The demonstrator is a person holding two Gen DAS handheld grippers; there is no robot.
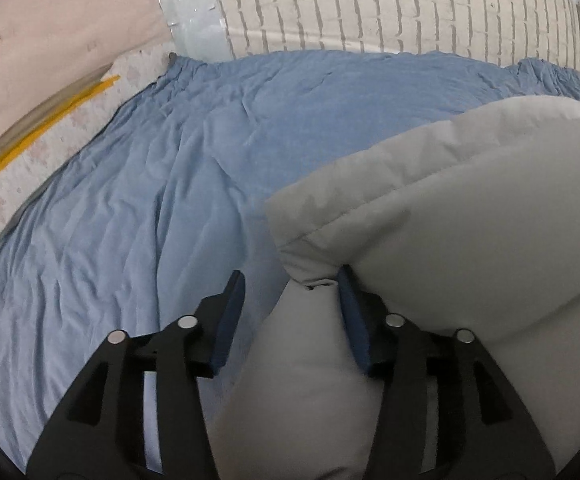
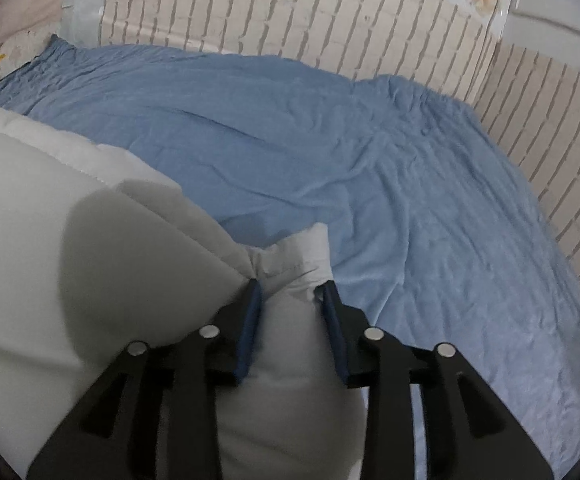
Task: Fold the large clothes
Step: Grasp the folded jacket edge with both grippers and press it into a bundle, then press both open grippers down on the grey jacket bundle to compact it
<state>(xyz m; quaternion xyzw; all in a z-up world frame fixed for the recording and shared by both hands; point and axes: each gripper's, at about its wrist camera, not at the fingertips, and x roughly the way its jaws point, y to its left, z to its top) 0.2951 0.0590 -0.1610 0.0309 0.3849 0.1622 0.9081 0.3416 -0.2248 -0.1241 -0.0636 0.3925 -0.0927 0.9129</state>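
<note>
Left wrist view: the left gripper (image 1: 290, 284) stands wide, its jaws spread apart. A bunched fold of the pale grey padded garment (image 1: 469, 232) sits in the gap, pressing against the right pad while the left pad hangs clear over the blue sheet (image 1: 150, 180). So the cloth is touched, not pinched. The garment bulks up to the right and near side, its stitched edge doubled over, which suggests a fold in progress. The sheet covers the bed out to the brick-patterned wall (image 1: 369, 0) at the far side; a yellow strip (image 1: 30, 140) lies far left.

Right wrist view: the right gripper (image 2: 290, 286) is at a middling spread with a puckered corner of the same padded garment (image 2: 50, 260) between its pads, cloth touching both. It looks held, probably to lift this corner across. The garment's mass lies left and near; bare blue sheet (image 2: 409, 180) stretches right and far towards the brick-patterned wall (image 2: 290, 8).
</note>
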